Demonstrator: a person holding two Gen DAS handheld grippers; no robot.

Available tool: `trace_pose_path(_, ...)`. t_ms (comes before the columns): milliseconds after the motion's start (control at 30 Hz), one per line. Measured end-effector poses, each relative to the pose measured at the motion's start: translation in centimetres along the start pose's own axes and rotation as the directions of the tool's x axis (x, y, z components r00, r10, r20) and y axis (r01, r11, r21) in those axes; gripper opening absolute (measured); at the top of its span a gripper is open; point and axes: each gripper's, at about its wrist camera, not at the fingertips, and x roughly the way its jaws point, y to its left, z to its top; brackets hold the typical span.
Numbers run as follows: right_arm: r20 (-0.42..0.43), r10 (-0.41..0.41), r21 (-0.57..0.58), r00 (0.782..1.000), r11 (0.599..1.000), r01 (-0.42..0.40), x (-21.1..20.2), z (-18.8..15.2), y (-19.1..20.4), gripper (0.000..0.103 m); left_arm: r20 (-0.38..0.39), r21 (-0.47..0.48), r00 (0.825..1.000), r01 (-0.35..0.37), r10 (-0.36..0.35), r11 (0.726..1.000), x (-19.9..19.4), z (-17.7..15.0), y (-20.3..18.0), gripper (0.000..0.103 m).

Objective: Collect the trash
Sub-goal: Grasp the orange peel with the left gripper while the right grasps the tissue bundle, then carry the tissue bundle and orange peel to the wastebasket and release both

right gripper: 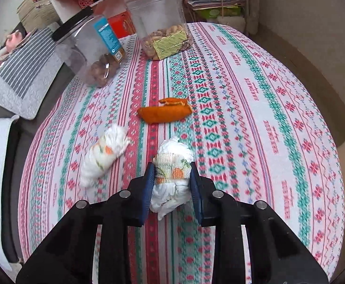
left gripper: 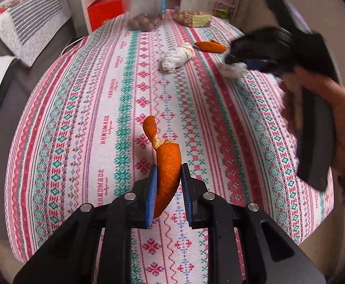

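Pinched: L gripper (left gripper: 168,184) on orange peel (left gripper: 166,165), R gripper (right gripper: 172,184) on tissue wad (right gripper: 172,175). Left on tablecloth (right gripper: 255,118): 2nd peel (right gripper: 164,113), 2nd wad (right gripper: 103,153).

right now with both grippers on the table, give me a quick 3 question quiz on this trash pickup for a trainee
1. What does the left gripper hold between its pads?
2. True or false: the right gripper is closed on a crumpled napkin.
3. Which loose trash lies on the tablecloth? A) one orange peel piece and one crumpled napkin B) two cans C) a bottle

Key
1. A piece of orange peel, sticking up beyond the pads.
2. True.
3. A: the loose peel and the loose napkin; the two clear jars behind them are not trash.
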Motion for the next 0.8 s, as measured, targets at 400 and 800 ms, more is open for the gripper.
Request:
trace_pose_path(400, 0.105, -0.001, -0.044, 0.994, 0.999, 0.005, -9.3, -8.2, -2.8, 0.028, 0.058, -0.041, 0.998, -0.032, 0.035, 0.999, -3.4, -1.4, -0.1, 0.020)
trace_pose_path(800, 0.211, -0.002, -0.021, 0.978, 1.000, 0.007, -16.4, -13.3, -5.3, 0.028, 0.078, -0.087, 0.996, -0.029, 0.036, 0.996, -5.4, -3.0, -2.7, 0.020)
